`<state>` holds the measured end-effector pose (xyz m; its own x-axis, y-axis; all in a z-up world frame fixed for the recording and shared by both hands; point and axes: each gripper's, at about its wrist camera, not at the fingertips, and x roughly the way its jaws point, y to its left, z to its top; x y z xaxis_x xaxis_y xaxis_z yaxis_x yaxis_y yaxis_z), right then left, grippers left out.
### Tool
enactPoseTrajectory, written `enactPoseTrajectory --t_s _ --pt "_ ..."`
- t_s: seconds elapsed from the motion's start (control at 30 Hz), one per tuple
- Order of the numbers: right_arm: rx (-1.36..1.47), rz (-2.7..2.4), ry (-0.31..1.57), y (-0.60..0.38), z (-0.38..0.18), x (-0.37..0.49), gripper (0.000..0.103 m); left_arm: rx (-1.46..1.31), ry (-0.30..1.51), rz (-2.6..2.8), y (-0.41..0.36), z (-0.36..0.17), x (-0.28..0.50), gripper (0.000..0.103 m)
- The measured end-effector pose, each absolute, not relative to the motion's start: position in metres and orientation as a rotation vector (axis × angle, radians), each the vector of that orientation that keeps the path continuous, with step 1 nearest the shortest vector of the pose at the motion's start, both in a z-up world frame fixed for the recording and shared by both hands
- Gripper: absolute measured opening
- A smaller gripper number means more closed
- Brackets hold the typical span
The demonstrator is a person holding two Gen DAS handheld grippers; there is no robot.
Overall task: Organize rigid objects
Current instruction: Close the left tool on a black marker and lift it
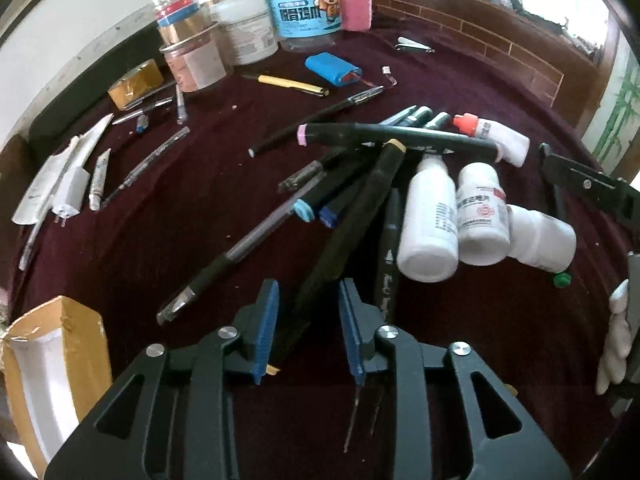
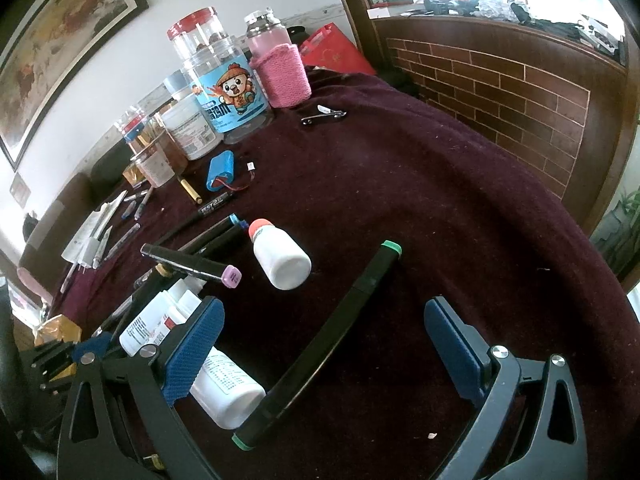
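Observation:
My left gripper (image 1: 310, 320) has its blue pads drawn in on a black marker with a tan band (image 1: 356, 224), which slants up across a heap of pens and markers (image 1: 320, 200). A pink-capped black marker (image 1: 400, 138) lies across the top of the heap. Three white bottles (image 1: 480, 216) lie to the right of it. In the right wrist view my right gripper (image 2: 326, 350) stands wide open, and a green-capped black marker (image 2: 332, 332) lies on the maroon cloth (image 2: 440, 200) between its pads, touching neither. A white bottle with an orange cap (image 2: 280, 256) lies just beyond.
Jars and tubs (image 1: 248, 28) and a pink knitted bottle (image 2: 280, 68) stand at the back. A blue battery pack (image 1: 332, 70), a yellow pen (image 1: 292, 84) and nail clippers (image 1: 414, 45) lie before them. A cardboard box (image 1: 52, 360) sits near left. A brick-patterned panel (image 2: 520, 92) borders the right.

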<state>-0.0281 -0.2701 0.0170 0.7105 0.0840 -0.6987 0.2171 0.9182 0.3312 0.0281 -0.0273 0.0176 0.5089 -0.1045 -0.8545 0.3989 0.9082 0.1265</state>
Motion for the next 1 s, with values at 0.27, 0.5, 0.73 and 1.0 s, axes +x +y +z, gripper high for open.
enactPoseTrajectory --t_s 0.27,0.5,0.73,1.0 --pt "0.432 -0.074 0.792 -0.273 0.015 -0.027 0.098 0.224 1.062 -0.375 0.003 0.021 -0.016 0.013" --pt "0.444 -0.069 0.807 -0.273 0.013 -0.026 0.098 0.240 0.999 -0.324 0.014 0.036 -0.031 0.040" --pt "0.447 -0.073 0.805 -0.273 0.013 -0.027 0.098 0.231 1.010 -0.343 -0.002 0.028 -0.012 0.040" --pt "0.447 -0.074 0.807 -0.273 0.013 -0.027 0.098 0.186 1.048 -0.341 0.004 0.019 -0.003 0.021"
